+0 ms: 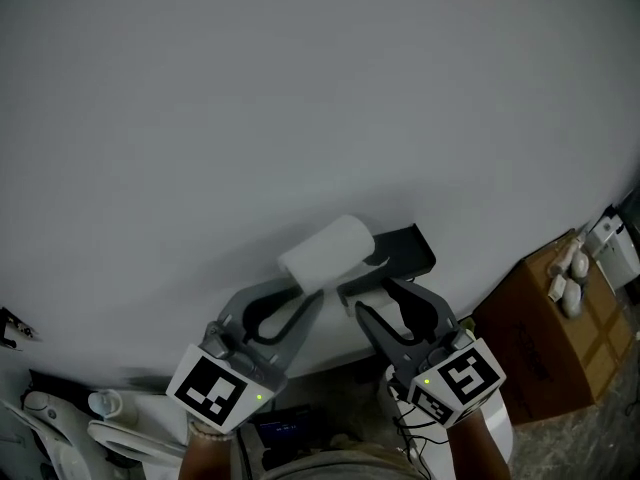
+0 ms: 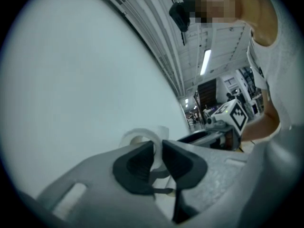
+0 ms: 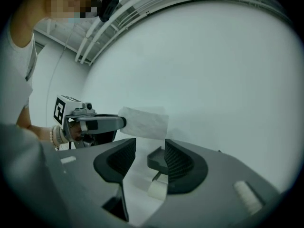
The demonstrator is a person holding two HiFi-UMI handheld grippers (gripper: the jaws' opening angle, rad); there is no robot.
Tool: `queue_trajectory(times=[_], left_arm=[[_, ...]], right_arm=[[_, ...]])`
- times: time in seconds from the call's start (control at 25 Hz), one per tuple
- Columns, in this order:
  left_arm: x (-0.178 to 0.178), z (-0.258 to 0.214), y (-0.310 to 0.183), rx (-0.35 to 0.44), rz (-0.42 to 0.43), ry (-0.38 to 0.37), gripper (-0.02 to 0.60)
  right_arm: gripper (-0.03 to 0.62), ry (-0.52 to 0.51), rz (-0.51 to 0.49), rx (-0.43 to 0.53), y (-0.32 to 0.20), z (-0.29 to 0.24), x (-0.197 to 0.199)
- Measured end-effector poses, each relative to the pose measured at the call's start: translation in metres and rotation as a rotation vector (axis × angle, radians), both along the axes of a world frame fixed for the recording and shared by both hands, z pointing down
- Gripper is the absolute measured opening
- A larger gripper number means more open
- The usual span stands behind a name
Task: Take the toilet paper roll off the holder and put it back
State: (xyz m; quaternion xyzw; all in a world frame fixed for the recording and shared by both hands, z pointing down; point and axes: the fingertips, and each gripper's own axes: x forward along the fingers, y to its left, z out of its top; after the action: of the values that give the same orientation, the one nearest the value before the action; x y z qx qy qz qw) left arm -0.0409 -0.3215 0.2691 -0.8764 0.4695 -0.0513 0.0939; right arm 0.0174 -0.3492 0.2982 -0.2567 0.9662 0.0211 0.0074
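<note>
Gripping the toilet paper roll point(image 1: 328, 251) by one end, the left hand-held gripper point(image 1: 310, 292) has its jaws closed on the wall of the roll. In the left gripper view one pad sits inside the open core and the other against the outer paper, with only the roll's wall between them. The roll lies roughly level in front of the white wall point(image 1: 300, 88), its long axis running from lower left to upper right in the head view.

The holder point(image 1: 405, 248) is a black fitting on the wall, just to the right of the roll in the head view. Whether the roll touches the holder cannot be determined from any view.

The right hand-held gripper point(image 1: 350, 301) points at the holder with its jaws apart and gripping nothing. In the right gripper view a dark ledge of the holder point(image 3: 159, 159) stands in the gap, close against the right-hand pad and clear of the left-hand pad. A small white piece point(image 3: 156, 189) shows below the ledge; its identity cannot be determined.

The right gripper view also shows the roll point(image 3: 145, 122) above the jaws, carried by the left hand-held gripper point(image 3: 124, 123) entering from the left.

A cardboard box point(image 1: 545, 348) stands on the floor to the right.
</note>
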Motion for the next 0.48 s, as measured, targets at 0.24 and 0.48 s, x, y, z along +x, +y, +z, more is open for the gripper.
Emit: queue_trajectory(times=[0.24,0.48], left_arm=[[0.027,0.006,-0.035,0.018,0.092,0.008,0.052],[0.041,0.028,-0.057,-0.021,0.121,-0.017,0.054]], right_arm=[[0.195,0.008,0.092,-0.017,-0.009,0.008,0.035],[0.195,0.011,0.135,-0.040,-0.012,0.017,0.053]])
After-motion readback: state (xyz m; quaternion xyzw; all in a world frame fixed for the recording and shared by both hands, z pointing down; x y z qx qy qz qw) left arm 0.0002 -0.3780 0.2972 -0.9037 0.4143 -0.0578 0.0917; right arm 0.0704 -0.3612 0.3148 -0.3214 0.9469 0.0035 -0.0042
